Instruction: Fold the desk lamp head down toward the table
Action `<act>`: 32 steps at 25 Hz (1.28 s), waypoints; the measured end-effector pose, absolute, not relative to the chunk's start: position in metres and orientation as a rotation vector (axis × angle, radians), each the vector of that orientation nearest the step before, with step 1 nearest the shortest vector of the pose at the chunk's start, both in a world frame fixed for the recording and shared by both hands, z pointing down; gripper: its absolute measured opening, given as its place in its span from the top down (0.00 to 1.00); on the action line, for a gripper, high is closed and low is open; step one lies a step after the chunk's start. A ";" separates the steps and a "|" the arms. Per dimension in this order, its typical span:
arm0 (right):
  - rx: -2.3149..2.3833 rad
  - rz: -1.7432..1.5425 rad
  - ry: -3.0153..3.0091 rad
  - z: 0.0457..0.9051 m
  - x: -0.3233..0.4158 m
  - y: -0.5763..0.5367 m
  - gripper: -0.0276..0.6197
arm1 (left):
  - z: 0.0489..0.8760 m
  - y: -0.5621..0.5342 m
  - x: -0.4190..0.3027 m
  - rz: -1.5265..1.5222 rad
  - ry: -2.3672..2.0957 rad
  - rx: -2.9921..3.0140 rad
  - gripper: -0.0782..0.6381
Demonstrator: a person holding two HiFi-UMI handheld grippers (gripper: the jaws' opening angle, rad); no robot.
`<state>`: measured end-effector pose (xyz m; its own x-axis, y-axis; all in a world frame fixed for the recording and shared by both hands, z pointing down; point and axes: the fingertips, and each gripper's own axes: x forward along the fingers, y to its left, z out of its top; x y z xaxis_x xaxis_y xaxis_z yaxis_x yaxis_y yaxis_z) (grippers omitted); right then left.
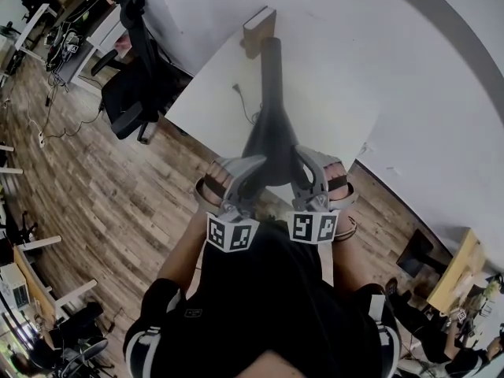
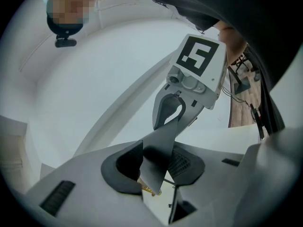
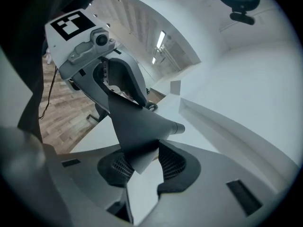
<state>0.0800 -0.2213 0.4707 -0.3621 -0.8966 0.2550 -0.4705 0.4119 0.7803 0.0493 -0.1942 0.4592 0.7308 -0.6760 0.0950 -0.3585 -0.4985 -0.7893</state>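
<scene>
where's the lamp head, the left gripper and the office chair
lamp head (image 1: 272, 136), head view, its wide dark end
left gripper (image 2: 157, 165), left gripper view, between its jaw pads
office chair (image 1: 127, 89), head view, its black middle

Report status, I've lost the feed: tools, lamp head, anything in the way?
Left tool shut on lamp head. Right tool shut on it too, opposite edge. Cord lies on table beside the lamp arm.

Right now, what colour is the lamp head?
Lamp head: dark matte grey, clearest in the right gripper view.
</scene>
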 end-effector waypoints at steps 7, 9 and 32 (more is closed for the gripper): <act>1.165 -0.906 -1.945 0.489 0.080 -0.225 0.73 | 0.482 -0.198 0.049 -0.521 0.806 -1.998 0.70; 1.166 -0.943 -1.918 0.496 0.081 -0.227 0.73 | 0.489 -0.200 0.049 -0.537 0.810 -1.946 0.70; 1.193 -1.242 -1.609 0.563 0.087 -0.255 0.69 | 0.564 -0.233 0.053 -0.637 0.931 -1.450 0.71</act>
